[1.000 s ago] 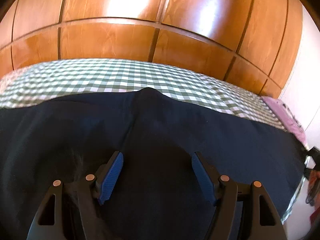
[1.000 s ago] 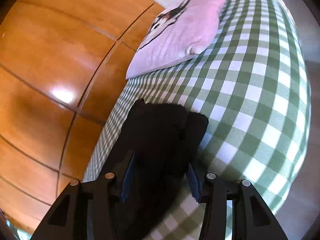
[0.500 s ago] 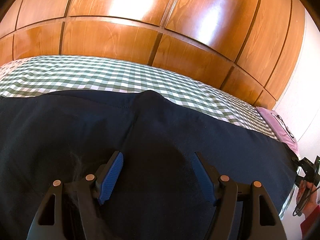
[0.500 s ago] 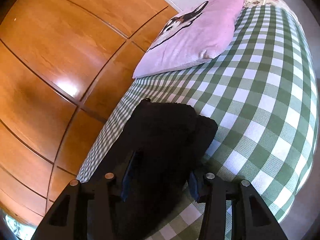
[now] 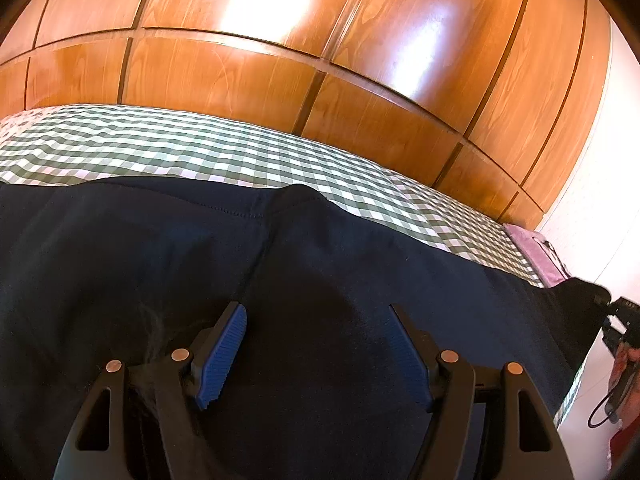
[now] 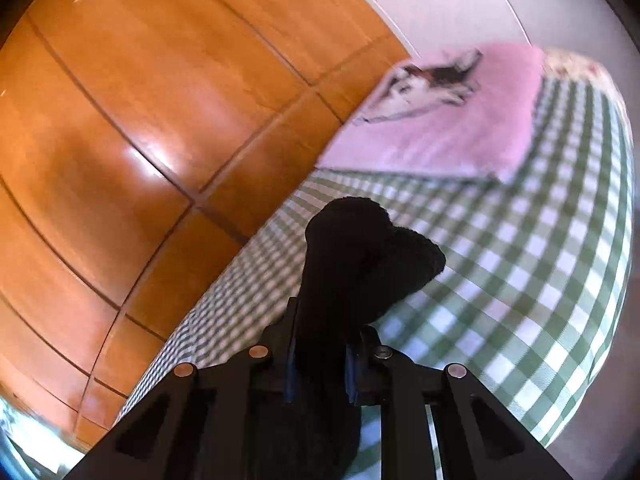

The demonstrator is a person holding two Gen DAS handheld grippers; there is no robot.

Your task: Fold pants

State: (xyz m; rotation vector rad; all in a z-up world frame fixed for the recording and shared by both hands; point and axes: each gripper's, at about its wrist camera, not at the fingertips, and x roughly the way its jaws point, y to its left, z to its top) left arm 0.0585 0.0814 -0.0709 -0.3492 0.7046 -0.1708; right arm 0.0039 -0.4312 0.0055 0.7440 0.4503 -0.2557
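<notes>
Dark navy pants (image 5: 320,248) lie spread across the green-checked bed sheet (image 5: 200,148). My left gripper (image 5: 315,312) stands open just over the middle of the pants, its blue pads (image 5: 222,356) wide apart on the cloth. In the right wrist view my right gripper (image 6: 320,344) has its jaws closing, and the bunched leg ends of the pants (image 6: 360,248) are pinched between them, raised off the sheet (image 6: 520,280). The same lifted leg end (image 5: 580,292) shows at the far right of the left wrist view.
Glossy wooden wardrobe doors (image 5: 280,72) run along the far side of the bed. A pink pillow with a dog print (image 6: 460,120) lies at the head of the bed. A person's hand (image 5: 626,360) shows at the right edge.
My right gripper has gone from open around the leg ends to pinching them, has risen from the sheet and has rolled. The left gripper has stayed where it was, still open.
</notes>
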